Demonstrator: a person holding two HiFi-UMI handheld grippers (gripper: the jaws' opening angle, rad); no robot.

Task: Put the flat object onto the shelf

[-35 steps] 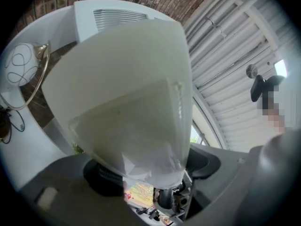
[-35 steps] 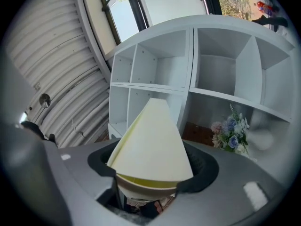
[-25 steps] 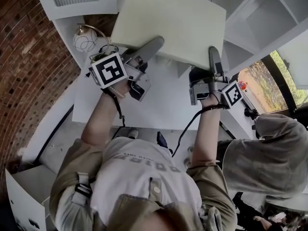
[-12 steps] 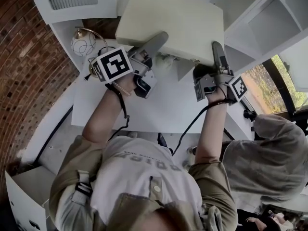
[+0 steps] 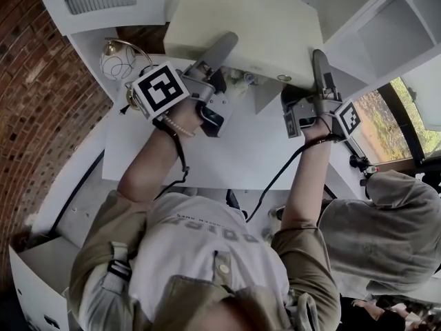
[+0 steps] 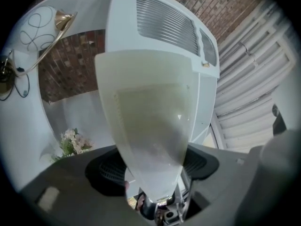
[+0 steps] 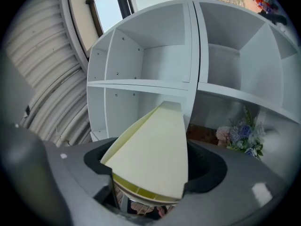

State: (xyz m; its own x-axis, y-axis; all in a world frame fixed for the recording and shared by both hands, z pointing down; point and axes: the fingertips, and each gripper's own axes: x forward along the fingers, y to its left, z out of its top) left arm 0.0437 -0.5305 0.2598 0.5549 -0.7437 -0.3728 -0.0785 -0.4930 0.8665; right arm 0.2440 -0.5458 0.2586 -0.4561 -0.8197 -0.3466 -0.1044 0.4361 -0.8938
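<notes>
The flat object (image 5: 255, 29) is a cream panel held up in front of the white shelf (image 5: 386, 26). My left gripper (image 5: 227, 45) grips its near left edge, and its jaws are closing with the panel (image 6: 150, 126) filling the gap between the pads. My right gripper (image 5: 318, 61) holds the near right corner. Its jaws are opening, and the panel (image 7: 155, 159) still lies between them, touching both pads. In the right gripper view the panel's far end points at the shelf's (image 7: 141, 84) open compartments.
A white table (image 5: 227, 150) lies below the panel, with a flower bunch (image 5: 241, 81) on it. A globe lamp (image 5: 117, 61) stands at the left by the brick wall (image 5: 34, 102). A white vented cabinet (image 6: 164, 22) is ahead left. A hooded person (image 5: 386, 226) stands at the right.
Both grippers have carried the panel a little farther up and away. The right gripper has shifted rightward along the panel's near edge.
</notes>
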